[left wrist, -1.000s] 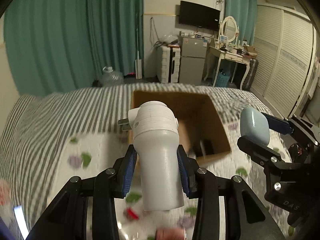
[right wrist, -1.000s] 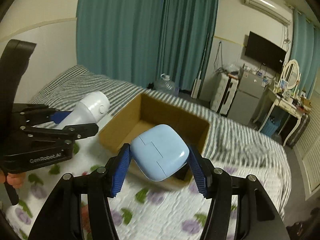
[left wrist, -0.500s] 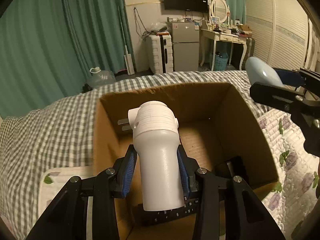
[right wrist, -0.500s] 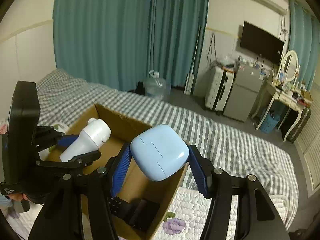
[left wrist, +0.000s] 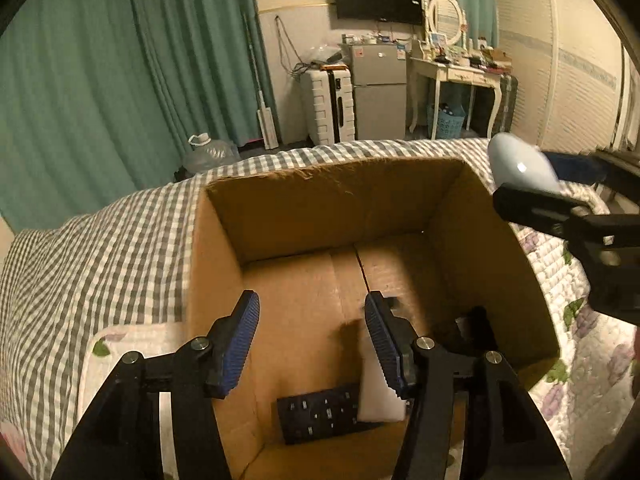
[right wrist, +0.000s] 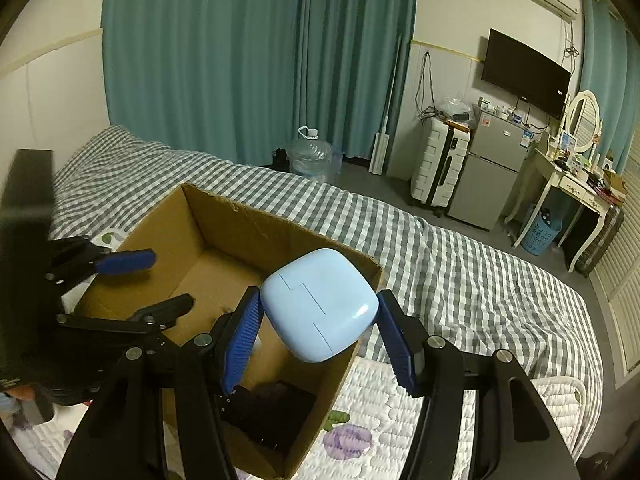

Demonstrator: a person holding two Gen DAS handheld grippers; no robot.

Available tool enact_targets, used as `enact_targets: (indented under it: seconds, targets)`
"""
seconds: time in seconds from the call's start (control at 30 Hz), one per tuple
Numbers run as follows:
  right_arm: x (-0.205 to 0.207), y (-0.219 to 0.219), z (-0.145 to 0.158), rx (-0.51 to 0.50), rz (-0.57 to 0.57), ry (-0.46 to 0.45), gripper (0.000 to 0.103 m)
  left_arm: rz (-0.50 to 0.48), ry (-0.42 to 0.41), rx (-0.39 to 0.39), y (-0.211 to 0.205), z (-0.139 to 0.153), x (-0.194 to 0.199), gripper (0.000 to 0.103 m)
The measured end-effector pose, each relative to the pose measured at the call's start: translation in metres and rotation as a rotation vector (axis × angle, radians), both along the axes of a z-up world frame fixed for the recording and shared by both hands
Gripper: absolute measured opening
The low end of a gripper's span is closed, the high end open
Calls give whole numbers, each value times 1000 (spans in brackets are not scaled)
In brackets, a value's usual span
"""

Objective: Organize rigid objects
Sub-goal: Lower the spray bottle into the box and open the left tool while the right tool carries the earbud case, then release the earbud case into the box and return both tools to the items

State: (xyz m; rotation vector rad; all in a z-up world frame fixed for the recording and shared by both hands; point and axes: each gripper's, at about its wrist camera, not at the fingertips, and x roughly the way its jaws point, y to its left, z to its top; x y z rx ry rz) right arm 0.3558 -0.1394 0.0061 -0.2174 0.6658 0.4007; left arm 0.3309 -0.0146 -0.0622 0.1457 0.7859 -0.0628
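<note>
An open cardboard box (left wrist: pixel 340 192) (right wrist: pixel 224 224) sits on the bed. My left gripper (left wrist: pixel 312 332) is open and empty above the box's near side. A white device (left wrist: pixel 378 392) lies on the box floor below it, partly hidden by the right finger, next to a black remote (left wrist: pixel 320 414). My right gripper (right wrist: pixel 320 340) is shut on a light blue case (right wrist: pixel 320 304), held over the box's right edge. That case also shows in the left wrist view (left wrist: pixel 520 164).
The bed has a grey checked sheet (right wrist: pixel 440 264) and a white floral quilt (right wrist: pixel 360 432). More dark items (right wrist: pixel 272 412) lie in the box's near corner. Teal curtains, a water jug (right wrist: pixel 310 152), suitcase, fridge and dressing table stand beyond.
My left gripper moved over the box, opened and let go of the white device, which now lies in the box. My right gripper carried the blue case over the box's edge.
</note>
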Motion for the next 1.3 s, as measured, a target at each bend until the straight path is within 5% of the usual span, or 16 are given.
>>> enact_targets:
  seconds: [0.37,0.4,0.47,0.6,0.97,1.3]
  targets:
    - [37,28,-38,-56,27,0,58,76,-32,-54,27,16,2,64]
    - [38,28,-38,-49,22,-1,60,80,-28,-56,29,15,3,64]
    - [37,22,-35,-23,8,-7,80,83,-24,-70,31,14,4,65]
    - [27,9,-17,17,-18,-24,82,87,-29,-78,29,17,-2,65]
    - [-85,-15,40,30,-84,-132,89,132,-89,-103,39,56,-80,65]
    - [-162,-10,30,44,-71,-85,89,187,-55,-74,68,38,-146,65]
